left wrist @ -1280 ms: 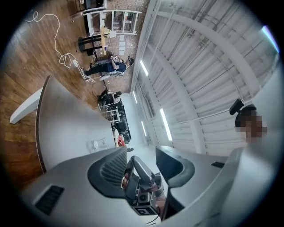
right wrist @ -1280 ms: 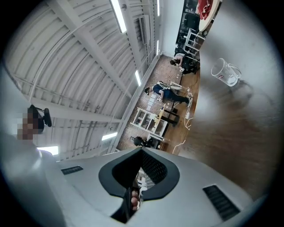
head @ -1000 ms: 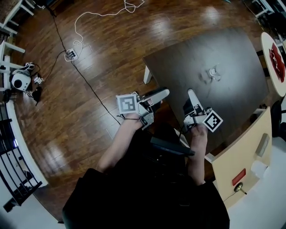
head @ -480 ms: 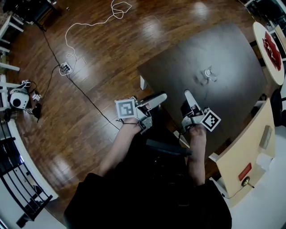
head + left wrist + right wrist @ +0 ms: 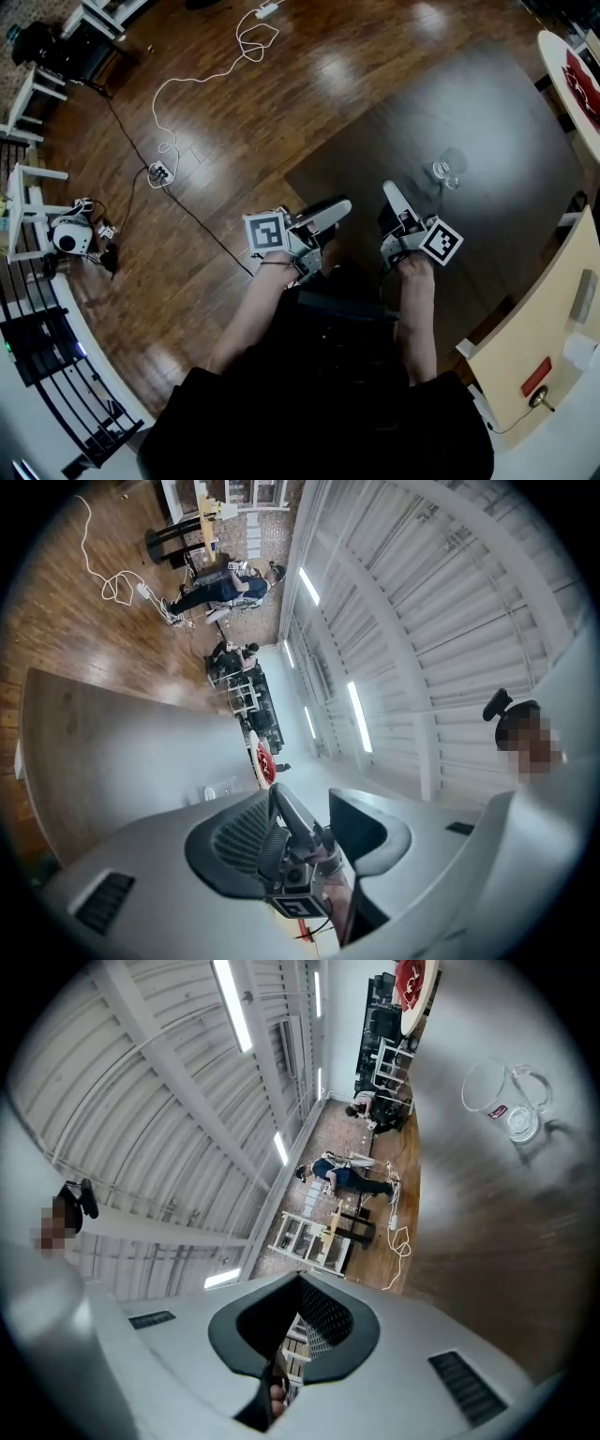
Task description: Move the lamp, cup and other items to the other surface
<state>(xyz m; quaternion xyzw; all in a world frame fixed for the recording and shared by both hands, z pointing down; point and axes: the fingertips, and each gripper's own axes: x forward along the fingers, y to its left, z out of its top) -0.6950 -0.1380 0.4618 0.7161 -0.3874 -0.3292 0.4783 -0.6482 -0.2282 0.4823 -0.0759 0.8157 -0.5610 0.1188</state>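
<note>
A brown wooden floor [image 5: 216,103] is seen across most of the head view. A dark desk [image 5: 506,122] fills the upper right, and its near corner is pointed toward the person. A beige cabinet [image 5: 539,323] is set against the desk's lower right edge. Part of a round white table [image 5: 562,70] with a red patch is seen past the far right edge. A black railing [image 5: 52,375] is found at the lower left, with a white stool [image 5: 28,187] above it and a small white device [image 5: 67,238] beside that.

A white cable [image 5: 202,80] is looped over the floor, and a power strip [image 5: 157,172] lies on a dark cord that runs to the desk's corner.

The left gripper [image 5: 339,208] is held over the desk's near edge, pointing right. Its fingers [image 5: 234,841] are spread, and only the other gripper is seen beyond the gap. The right gripper [image 5: 389,193] is held over the desk beside it, and its fingers [image 5: 328,1321] are pressed together on nothing.

A clear handled cup [image 5: 448,172] stands on the desk just beyond the right gripper, well in from every edge. Whether anything is in it cannot be told. Bare desk top is left all around it.
</note>
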